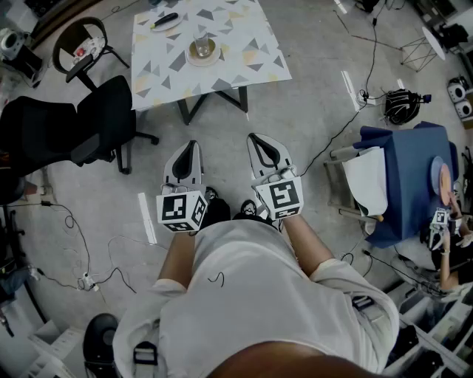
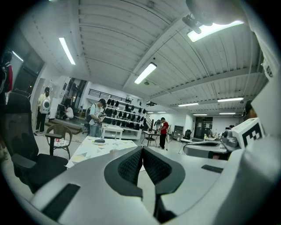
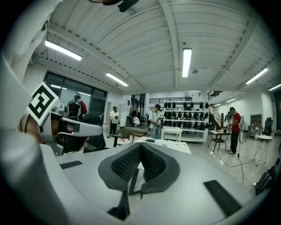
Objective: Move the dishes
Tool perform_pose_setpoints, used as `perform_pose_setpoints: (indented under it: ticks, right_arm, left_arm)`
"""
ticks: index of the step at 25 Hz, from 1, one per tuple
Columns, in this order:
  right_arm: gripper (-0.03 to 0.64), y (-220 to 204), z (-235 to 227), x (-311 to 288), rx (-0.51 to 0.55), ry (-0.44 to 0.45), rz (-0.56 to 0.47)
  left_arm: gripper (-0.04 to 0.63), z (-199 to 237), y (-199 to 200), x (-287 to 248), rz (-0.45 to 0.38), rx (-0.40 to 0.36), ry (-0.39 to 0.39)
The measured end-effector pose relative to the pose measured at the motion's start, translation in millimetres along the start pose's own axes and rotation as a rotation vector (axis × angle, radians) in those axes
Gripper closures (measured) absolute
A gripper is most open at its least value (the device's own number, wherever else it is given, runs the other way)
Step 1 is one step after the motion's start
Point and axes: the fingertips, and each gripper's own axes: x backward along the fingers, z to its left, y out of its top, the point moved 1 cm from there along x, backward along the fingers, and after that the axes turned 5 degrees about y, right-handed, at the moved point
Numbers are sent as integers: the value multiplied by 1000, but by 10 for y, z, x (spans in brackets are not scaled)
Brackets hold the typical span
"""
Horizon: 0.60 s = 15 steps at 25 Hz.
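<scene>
Grippers closed on nothing, left gripper (image 1: pixel 193 145) beside right gripper (image 1: pixel 256 138), table (image 1: pixel 244 37) with dishes (image 1: pixel 201 50) well ahead.

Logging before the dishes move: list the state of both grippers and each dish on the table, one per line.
Left gripper: shut, empty, short of the table.
Right gripper: shut, empty, short of the table.
Glass: upright, standing on the saucer.
Saucer: flat on the table, untouched.
Far plate: flat on the table, a dark item lying on it.
</scene>
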Motion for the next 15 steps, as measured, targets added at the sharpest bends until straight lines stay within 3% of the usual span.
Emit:
perform_pose_setpoints:
  ticks: [15]
  right_arm:
    - [611,-222,198,-965,-8,-25,64]
  left_arm:
    - [575,966,-166,-508,68,11,-81]
